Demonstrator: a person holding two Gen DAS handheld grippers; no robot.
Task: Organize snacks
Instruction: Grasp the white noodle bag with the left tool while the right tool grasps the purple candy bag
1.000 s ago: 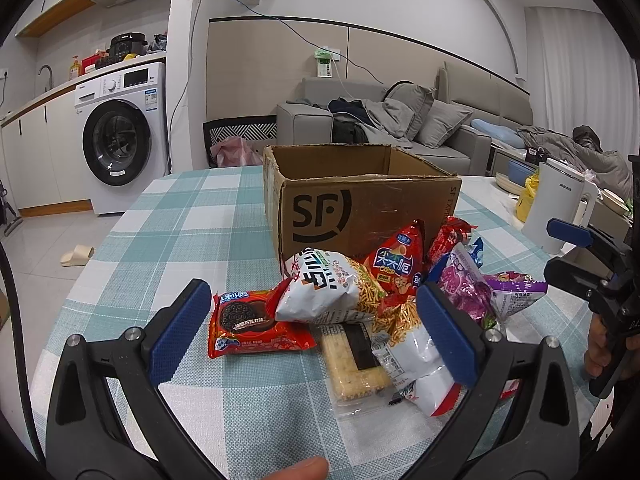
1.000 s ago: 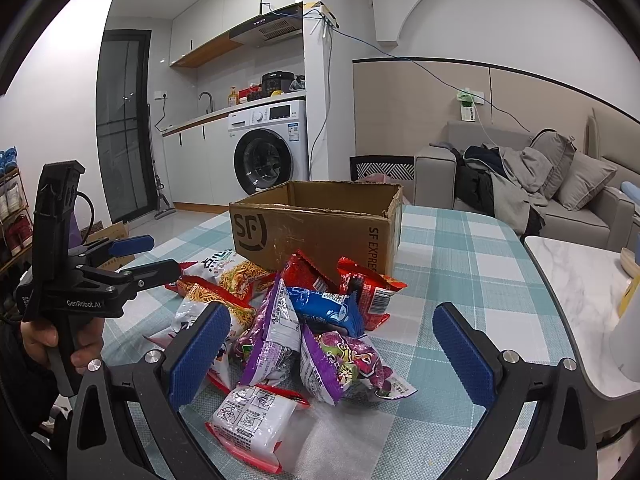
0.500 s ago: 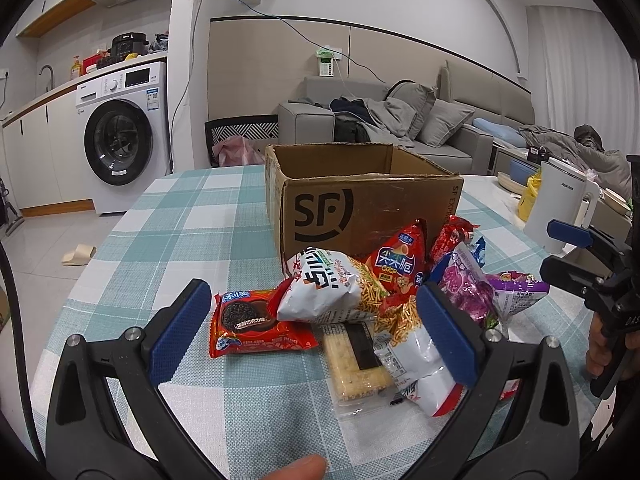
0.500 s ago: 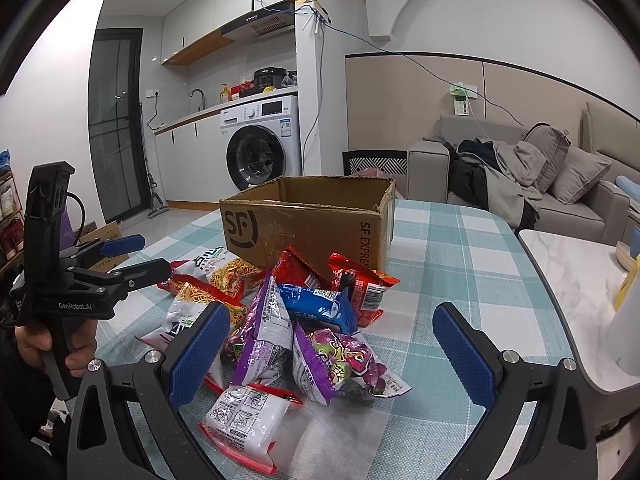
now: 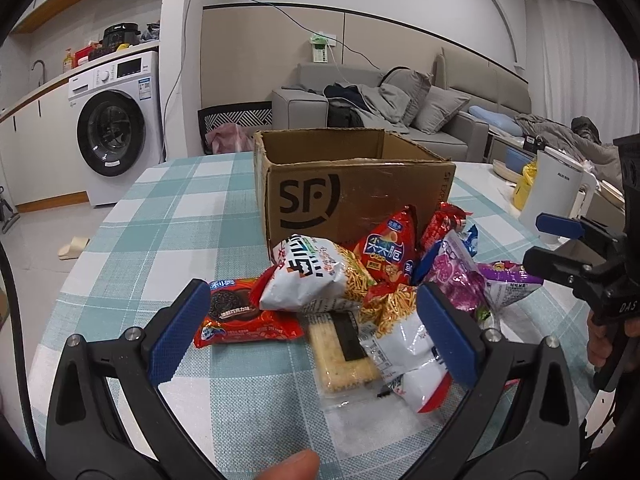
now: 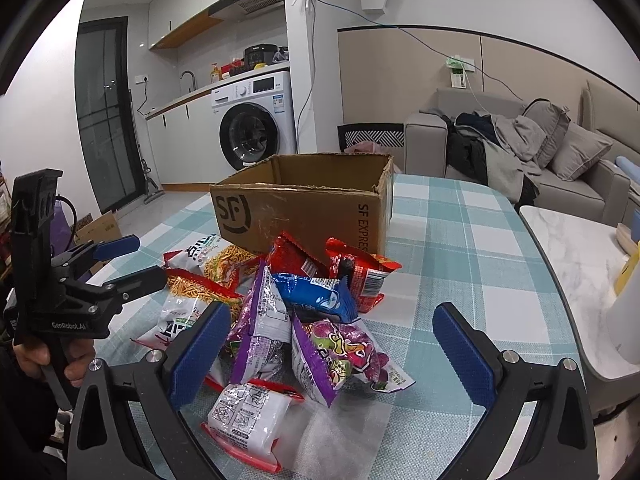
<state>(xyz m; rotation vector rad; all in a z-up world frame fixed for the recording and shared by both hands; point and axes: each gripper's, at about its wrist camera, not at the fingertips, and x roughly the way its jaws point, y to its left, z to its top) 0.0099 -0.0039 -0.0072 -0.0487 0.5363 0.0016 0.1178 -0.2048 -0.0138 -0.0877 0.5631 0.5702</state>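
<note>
1. Shiny snack packets (image 5: 360,292) lie piled on our checked tablecloth (image 5: 168,208), touching the brown cardboard box (image 5: 352,196).
2. Our left gripper (image 5: 312,336) and right gripper (image 6: 332,354) hover wide open, holding nothing.
3. Grabbing one packet might tumble others.

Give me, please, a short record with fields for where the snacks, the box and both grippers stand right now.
box: open-topped cardboard box on the checked tablecloth, no snack visible in it
snacks: loose pile on the cloth in front of the box
nearest left gripper: cookie pack and cracker pack
nearest right gripper: purple bags, white pack
left gripper: open, holding nothing
right gripper: open, holding nothing
progress: sorting not begun
</note>
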